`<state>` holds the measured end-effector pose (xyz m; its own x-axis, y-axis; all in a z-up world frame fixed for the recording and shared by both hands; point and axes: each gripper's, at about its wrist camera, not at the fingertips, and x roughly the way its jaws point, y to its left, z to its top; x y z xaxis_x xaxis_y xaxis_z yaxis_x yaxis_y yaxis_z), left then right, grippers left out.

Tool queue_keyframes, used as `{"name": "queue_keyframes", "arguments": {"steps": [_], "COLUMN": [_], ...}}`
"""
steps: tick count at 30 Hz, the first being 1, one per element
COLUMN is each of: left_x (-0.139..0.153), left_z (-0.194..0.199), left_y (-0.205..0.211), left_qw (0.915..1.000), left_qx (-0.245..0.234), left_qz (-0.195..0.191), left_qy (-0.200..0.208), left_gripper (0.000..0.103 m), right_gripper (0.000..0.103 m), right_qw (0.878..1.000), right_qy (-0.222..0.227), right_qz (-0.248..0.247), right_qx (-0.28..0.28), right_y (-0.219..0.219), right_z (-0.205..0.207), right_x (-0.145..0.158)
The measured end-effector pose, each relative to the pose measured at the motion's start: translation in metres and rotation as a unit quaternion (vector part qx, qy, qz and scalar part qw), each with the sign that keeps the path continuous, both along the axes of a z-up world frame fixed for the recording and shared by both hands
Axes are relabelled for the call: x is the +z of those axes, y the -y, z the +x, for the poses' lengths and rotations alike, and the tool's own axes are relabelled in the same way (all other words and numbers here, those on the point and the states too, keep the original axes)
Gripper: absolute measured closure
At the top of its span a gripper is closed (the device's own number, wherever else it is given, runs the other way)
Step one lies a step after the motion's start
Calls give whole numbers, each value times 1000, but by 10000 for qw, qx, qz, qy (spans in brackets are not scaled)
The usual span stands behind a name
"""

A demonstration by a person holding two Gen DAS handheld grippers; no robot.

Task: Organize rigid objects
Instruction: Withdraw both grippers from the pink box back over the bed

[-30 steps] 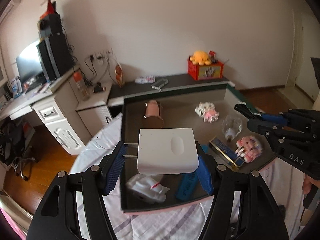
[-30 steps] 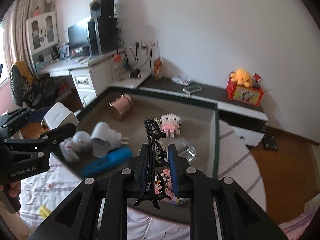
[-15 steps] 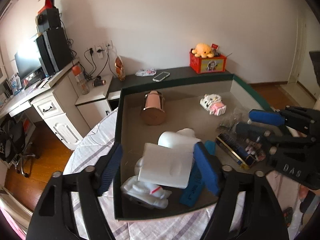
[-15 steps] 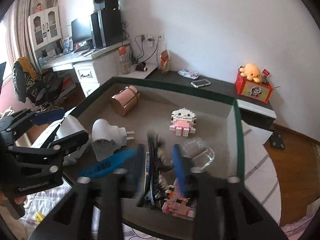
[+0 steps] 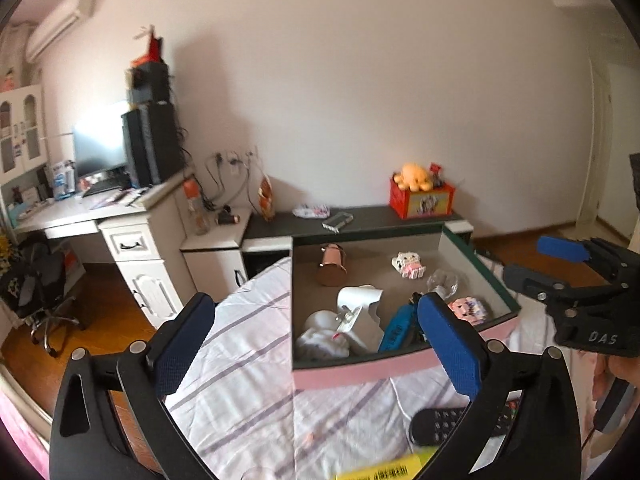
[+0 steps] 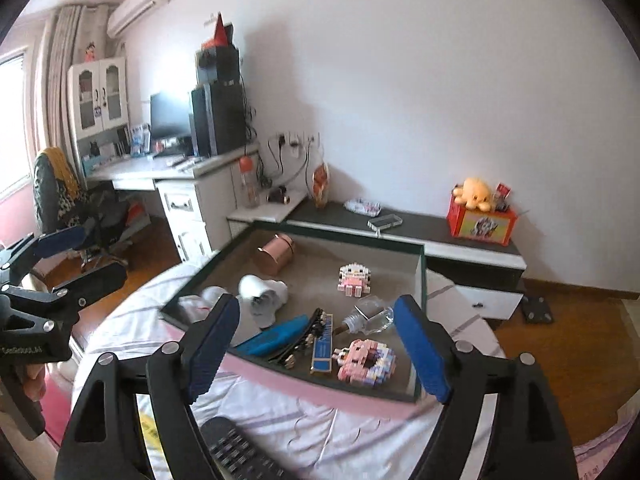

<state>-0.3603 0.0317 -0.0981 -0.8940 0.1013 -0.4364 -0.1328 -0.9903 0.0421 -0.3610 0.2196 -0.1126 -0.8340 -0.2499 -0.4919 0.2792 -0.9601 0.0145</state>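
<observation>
**Left wrist view: both tongs spread, holding nothing**

The left tongs [image 5: 316, 336] hang wide apart above the striped bedsheet [image 5: 248, 364], before the pink-fronted box [image 5: 400, 372]. The right tongs [image 6: 316, 344], equally spread, hover over the box holding the black hair clip [image 6: 306, 338] and white plug adapter [image 5: 362, 314].

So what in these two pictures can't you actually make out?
- Remote control: in both wrist views the gripper frames cover part of it, so its full length is hidden.
- Yellow item with a barcode: cut off by the bottom edge of the left wrist view.
- Hair clip: visible in the right wrist view, hidden behind the left gripper's blue pad in the other.
- White items at the box's near corner: too overlapped to separate.
</observation>
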Motion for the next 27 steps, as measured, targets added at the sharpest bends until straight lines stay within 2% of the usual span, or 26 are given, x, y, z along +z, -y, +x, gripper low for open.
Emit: {"name": "queue_keyframes", "arguments": {"steps": [4,6,9,18,27], "left_x": [10,14,20,31,38], "left_z": [42,65,93,159,190], "left_y": [11,15,20,25,32], "left_qw": [9997,9994,9986,9963,9946], "left_qx": [150,181,321,389,445], "left_qz": [52,43,-25,-242,-235], "left_qy": [-185,-292,-417,-725,-904], "left_gripper": [0,0,0,0,0], "right_gripper": [15,0,0,0,0], "right_qw": [9994,9989,9974,9955,9946], "right_qy": [-320,-447,-697,-924,-1010], "right_qz": [-50,-14,1,-66,-88], "right_qx": [-85,-134,-158,-202,-237], "right_y": [3,6,10,17,20], "right_z": [41,57,84,145,183], "right_x": [18,23,31,40,44]}}
